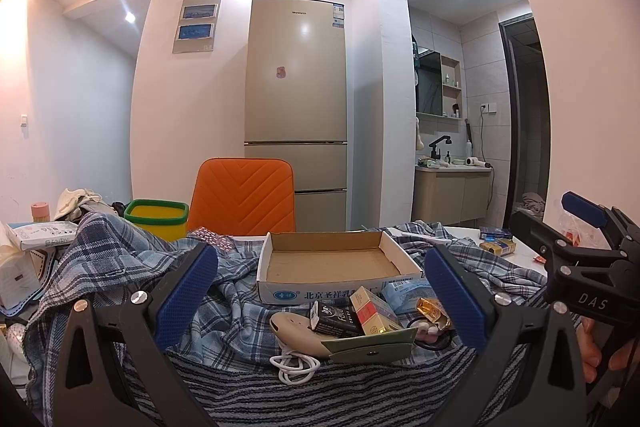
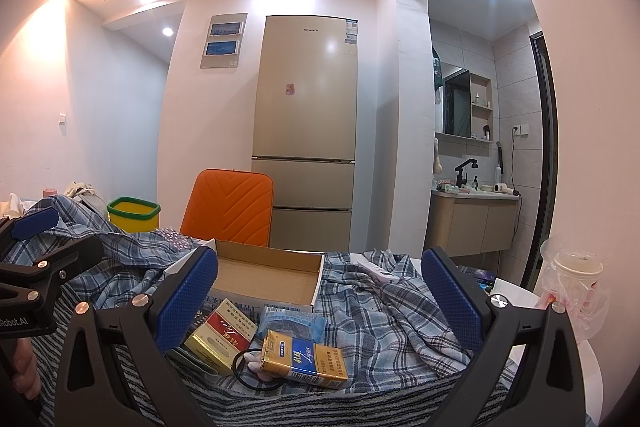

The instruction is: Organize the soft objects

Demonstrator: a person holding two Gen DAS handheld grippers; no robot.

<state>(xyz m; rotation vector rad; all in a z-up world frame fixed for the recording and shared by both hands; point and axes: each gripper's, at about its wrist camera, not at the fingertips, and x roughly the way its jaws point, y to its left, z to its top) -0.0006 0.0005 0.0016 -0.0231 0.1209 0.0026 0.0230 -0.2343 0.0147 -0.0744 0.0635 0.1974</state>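
Hovering spread wide and empty, the left gripper (image 1: 320, 291) and right gripper (image 2: 320, 301) frame small packets heaped just before the shallow open cardboard box (image 1: 334, 261), likely sizing up a pick; the rumpled blue plaid cloth (image 1: 120, 247) lies under and around that box.

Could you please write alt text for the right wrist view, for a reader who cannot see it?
The right gripper hangs open over a blue plaid cloth strewn with cigarette packs, in front of an empty cardboard tray. Behind stand an orange chair and a beige fridge.
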